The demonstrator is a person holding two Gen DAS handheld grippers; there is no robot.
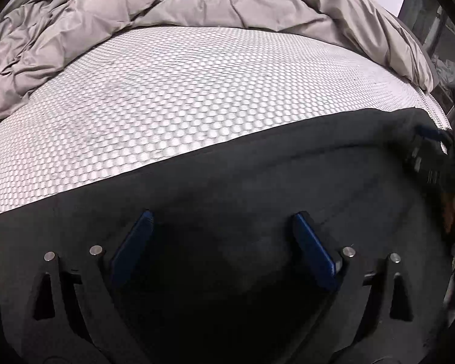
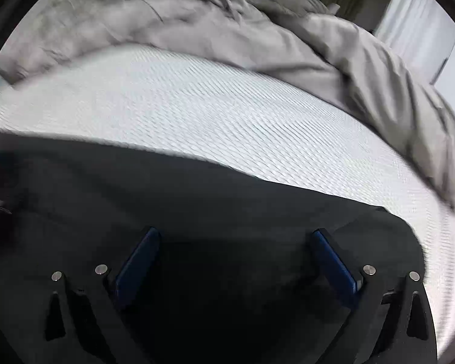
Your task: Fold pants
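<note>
Dark pants [image 1: 227,188] are lying flat at the mattress [image 1: 173,100] near edge. Left gripper [image 1: 224,221] and right gripper [image 2: 236,236] are hovering spread wide, gripping nothing.

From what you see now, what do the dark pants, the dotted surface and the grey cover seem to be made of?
The pants look like soft matte knit or fleece: no sheen, gentle folds. The dotted surface seems a textured woven or mesh mattress fabric with a slight shine. The grey cover looks like a smooth padded duvet, puffy and creased.
</note>
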